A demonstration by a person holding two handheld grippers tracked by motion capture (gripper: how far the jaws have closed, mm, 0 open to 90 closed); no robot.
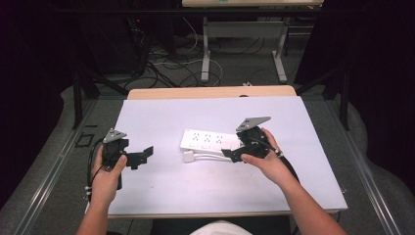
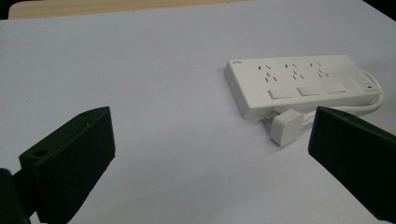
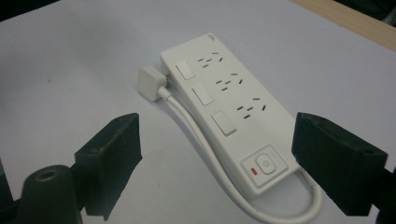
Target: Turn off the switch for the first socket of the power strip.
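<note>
Both wide open and empty, the right tool [image 1: 234,154] closes on the white power strip [image 1: 209,140] mid-bench, its plug [image 1: 189,156] at seven o'clock, while the left tool [image 1: 139,157] waits at nine o'clock, seemingly ready to steady it.

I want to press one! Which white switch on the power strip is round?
The round button beside the red light, at the cord end of the power strip; the other three are rectangular.

A power strip [image 1: 209,140] lies on the table [image 1: 161,186] a little right of centre, its long side running left to right. Its plug [image 1: 188,156] rests just beside its near left corner, and the cord [image 1: 210,156] runs along its near edge. The left gripper [image 1: 142,156] is well to its left, and the right gripper [image 1: 234,154] is at its near right end.
</note>
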